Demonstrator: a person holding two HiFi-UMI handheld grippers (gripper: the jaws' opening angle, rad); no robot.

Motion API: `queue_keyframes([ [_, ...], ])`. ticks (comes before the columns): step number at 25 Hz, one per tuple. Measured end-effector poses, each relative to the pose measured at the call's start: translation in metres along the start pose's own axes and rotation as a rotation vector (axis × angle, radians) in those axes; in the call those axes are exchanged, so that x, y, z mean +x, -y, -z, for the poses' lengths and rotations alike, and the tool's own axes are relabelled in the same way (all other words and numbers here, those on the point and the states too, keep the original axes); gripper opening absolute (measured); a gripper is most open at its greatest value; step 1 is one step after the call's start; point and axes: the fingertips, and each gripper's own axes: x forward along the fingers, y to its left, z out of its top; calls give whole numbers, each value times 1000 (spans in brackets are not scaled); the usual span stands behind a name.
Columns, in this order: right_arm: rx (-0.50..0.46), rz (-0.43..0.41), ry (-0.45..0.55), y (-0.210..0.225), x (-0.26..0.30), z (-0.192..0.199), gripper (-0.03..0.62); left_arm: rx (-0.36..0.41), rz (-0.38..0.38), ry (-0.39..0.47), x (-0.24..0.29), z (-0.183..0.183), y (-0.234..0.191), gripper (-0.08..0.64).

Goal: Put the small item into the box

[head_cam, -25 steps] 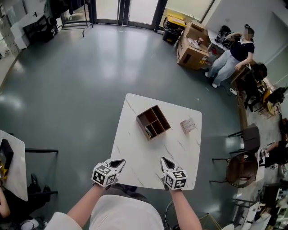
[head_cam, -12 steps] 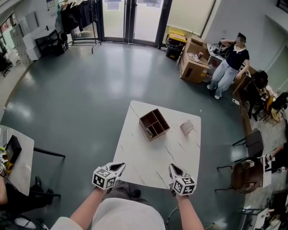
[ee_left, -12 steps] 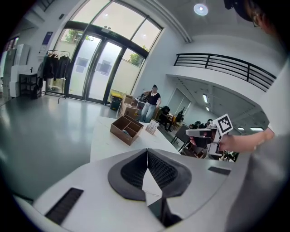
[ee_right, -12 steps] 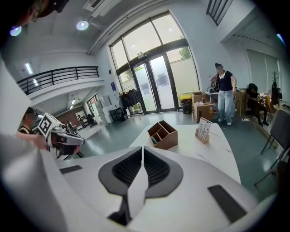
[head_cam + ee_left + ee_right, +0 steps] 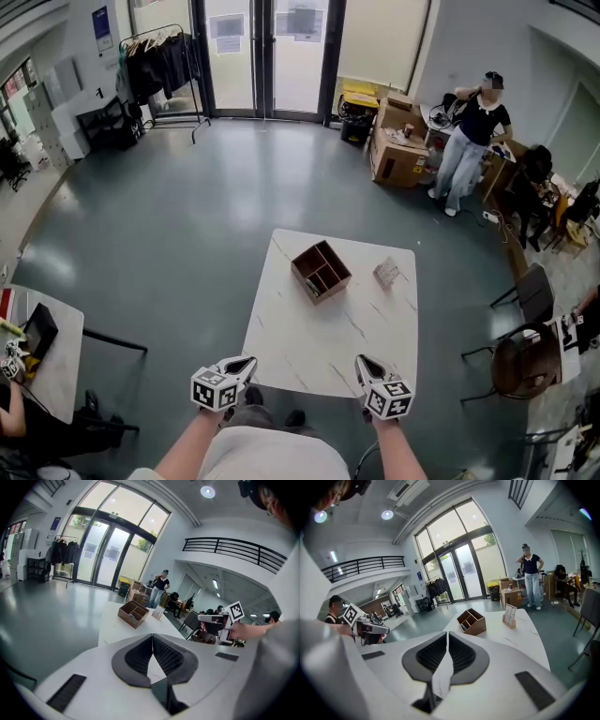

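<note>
Left gripper [image 5: 152,636]: jaws clenched tip to tip, nothing between them. Right gripper [image 5: 447,634]: jaws likewise closed together and empty.

The small item [image 5: 386,273] stands upright on the far half of the table [image 5: 319,347], toward its far right corner, well apart from both grippers. The right gripper view shows it as a thin printed card on a small base. The box [image 5: 321,270] sits to its left, near it but not touching. The box is brown, open-topped and split into compartments. A small dark object [image 5: 310,282] lies in one of the near compartments.

In the head view both grippers sit at the table's near edge, the left gripper [image 5: 242,366] by the near left corner and the right gripper [image 5: 366,367] toward the near right. The tabletop between the grippers and the box is bare white, marble-veined surface.

Surroundings: grey polished floor on all sides of the table. Two chairs [image 5: 521,298] stand off its right side. A second white table [image 5: 52,370] stands at left. A person [image 5: 469,141] stands at far right beside stacked cardboard cartons [image 5: 394,150]. Glass doors [image 5: 272,56] line the far wall, with a clothes rack [image 5: 159,70] to their left.
</note>
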Motion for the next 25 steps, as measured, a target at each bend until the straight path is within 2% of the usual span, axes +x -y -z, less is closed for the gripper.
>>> queue_keyframes([
  [5, -17, 9, 26, -10, -8, -9, 34, 31, 24, 13, -7, -13, -4, 14],
  [15, -19, 68, 111, -36, -8, -35, 29, 156, 96, 5, -35, -47, -25, 14],
  [25, -58, 56, 130, -66, -2, -47, 26, 146, 124, 21, -51, -58, -42, 14],
])
